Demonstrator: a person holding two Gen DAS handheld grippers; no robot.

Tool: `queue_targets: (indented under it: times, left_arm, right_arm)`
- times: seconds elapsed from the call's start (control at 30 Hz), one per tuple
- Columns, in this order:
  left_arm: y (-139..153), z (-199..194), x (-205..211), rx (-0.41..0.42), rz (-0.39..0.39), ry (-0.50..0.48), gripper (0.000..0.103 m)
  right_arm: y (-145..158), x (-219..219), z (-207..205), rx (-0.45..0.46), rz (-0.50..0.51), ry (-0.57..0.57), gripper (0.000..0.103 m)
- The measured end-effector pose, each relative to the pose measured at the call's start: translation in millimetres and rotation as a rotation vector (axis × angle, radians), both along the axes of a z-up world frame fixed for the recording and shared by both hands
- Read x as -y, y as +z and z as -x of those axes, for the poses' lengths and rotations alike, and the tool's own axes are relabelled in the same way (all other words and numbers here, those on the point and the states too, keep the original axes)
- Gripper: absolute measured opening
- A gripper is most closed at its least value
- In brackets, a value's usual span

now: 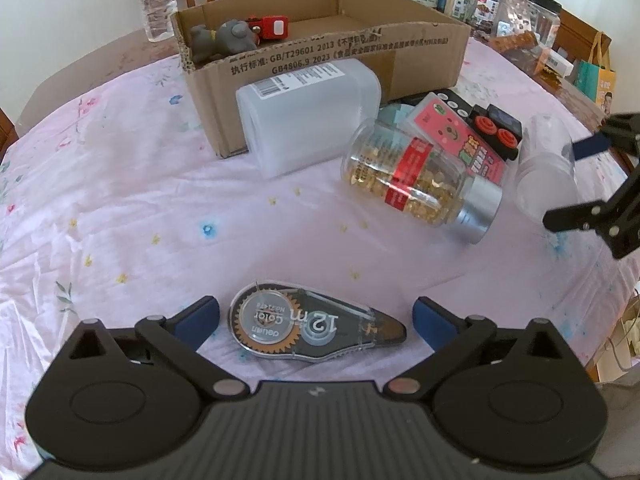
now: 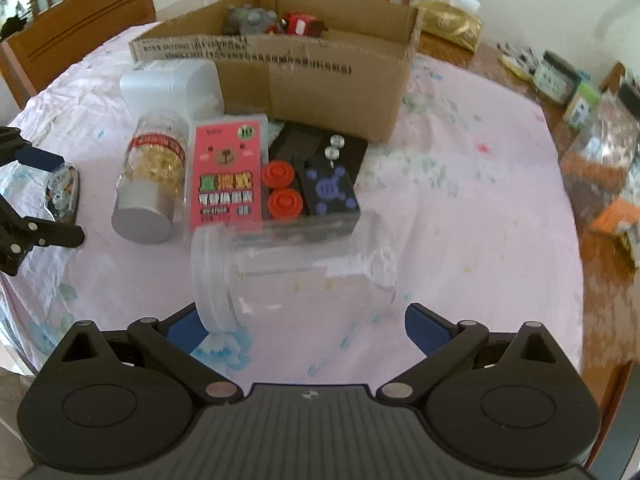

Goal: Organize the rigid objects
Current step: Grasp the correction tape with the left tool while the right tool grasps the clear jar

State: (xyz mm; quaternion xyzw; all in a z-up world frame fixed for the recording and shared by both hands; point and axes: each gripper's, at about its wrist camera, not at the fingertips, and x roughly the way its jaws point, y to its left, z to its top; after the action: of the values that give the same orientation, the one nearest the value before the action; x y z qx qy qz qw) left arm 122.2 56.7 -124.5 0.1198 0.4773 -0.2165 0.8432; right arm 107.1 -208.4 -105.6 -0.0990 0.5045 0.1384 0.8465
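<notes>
Tape dispenser [image 1: 316, 326] lies flat on the pink cloth [image 1: 120, 200] right between the spread fingers of the left gripper [image 1: 316, 320], neither pad touching it. A good grab, I judge, means closing across its round body rather than its thin tapered tip, then carrying it to the cardboard box [image 1: 320, 60], which already holds a grey toy [image 1: 224, 38] and a red one [image 1: 272, 26]. In the way stand a white tub [image 1: 308, 116] against the box wall and a capsule jar [image 1: 420, 188] on its side, so the lift must clear both. In the right wrist view a clear jar [image 2: 288, 272] lies on its side just ahead of the right gripper [image 2: 304, 324], whose fingers also stand apart and hold nothing; its lid end sits near the left pad. Beyond it lie a pink card pack [image 2: 228, 172] and a black block [image 2: 320, 184], crowding the path to the box.
</notes>
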Motion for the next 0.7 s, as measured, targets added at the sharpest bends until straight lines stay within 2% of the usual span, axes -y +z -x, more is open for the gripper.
queue_targets:
  times: [0.57, 0.7]
  left_arm:
    - [0, -1, 2, -0.012, -0.005, -0.071, 0.101]
    - [2, 0, -1, -0.014, -0.007, -0.08, 0.096]
  right_arm:
    - [3, -15, -22, -0.025, 0.044, 0.09, 0.102]
    - [4, -15, -23, -0.034, 0.04, 0.082, 0.098]
